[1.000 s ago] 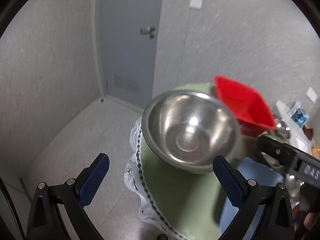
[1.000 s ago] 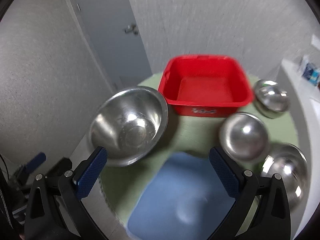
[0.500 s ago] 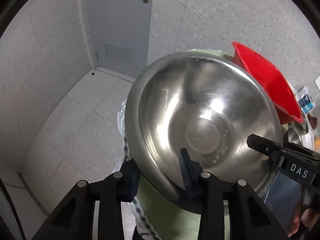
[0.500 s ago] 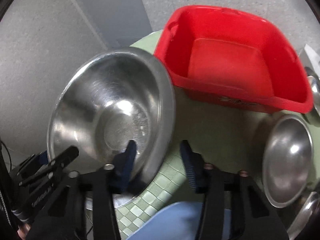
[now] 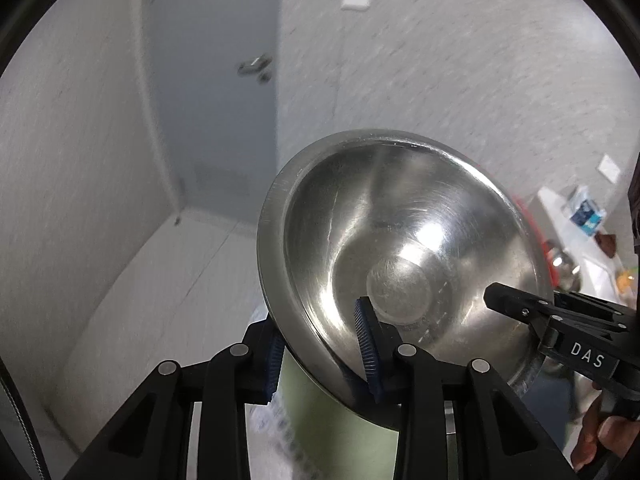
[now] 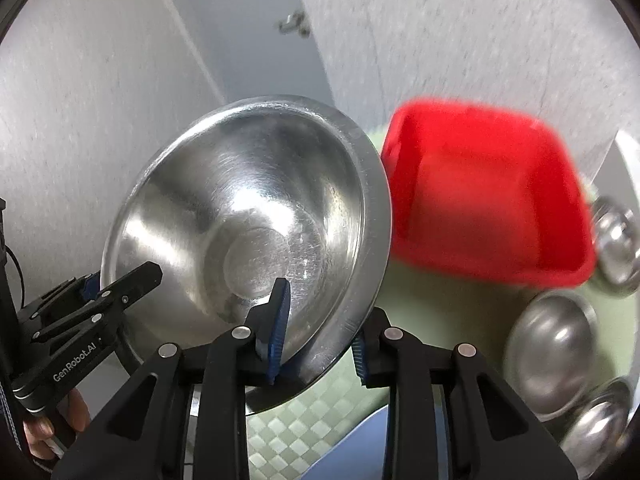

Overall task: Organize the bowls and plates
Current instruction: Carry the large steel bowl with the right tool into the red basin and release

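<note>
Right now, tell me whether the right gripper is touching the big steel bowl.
Touching. The right wrist view shows the right gripper with its fingers clamped on the big steel bowl rim wall.

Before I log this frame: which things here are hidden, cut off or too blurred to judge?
- Red tub: motion-blurred in the right wrist view; almost wholly behind the large steel bowl in the left.
- Inverted small bowls: cut by the right wrist view's edge.
- Table: whether the bowl touches it, hidden by both grippers.

The big steel bowl (image 6: 256, 232) blocks the table's left edge; right of it the red tub (image 6: 488, 204) and upturned bowls (image 6: 548, 356) crowd the cloth (little passage between).
</note>
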{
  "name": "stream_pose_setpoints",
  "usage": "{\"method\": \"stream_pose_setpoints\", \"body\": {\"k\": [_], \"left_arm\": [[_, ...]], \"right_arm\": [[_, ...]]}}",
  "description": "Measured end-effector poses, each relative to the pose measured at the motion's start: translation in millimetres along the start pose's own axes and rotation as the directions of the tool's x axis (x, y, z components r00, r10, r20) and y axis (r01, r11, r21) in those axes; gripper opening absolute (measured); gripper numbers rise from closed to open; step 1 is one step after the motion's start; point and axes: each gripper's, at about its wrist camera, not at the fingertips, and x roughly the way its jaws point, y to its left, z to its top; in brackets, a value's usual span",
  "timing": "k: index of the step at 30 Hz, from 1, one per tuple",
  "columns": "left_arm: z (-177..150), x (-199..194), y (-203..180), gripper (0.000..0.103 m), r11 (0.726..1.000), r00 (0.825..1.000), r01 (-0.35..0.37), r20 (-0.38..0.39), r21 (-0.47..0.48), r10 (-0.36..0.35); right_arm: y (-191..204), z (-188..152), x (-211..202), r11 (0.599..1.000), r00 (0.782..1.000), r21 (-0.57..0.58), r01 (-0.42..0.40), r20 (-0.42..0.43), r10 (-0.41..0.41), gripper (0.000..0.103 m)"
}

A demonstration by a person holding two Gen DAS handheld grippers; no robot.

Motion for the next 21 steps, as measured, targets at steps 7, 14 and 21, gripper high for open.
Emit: {"method": "stream_pose_setpoints", "body": {"k": [7,14,21], "left_arm": [[53,46,-64,0.031,0.984,0.990,0.133,0.020,0.123,-0.136],[85,138,-87,0.031,0.956,0.970,0.235,-0.105,0.178,-0.219],[104,191,-109,0.031,0.945,0.956,0.257,-0.200,0.204,-0.217]], "right_arm": [[-71,49,-34,0.988,0.993,0.139,0.066,0.092,-0.079,0.028],[-145,61,-18,0.953,0.991,0.278,0.123,0.015,-0.132,0.028],[-190,51,11,0.927,0.989,0.346,0.146,-0.064,-0.132,0.028]]}}
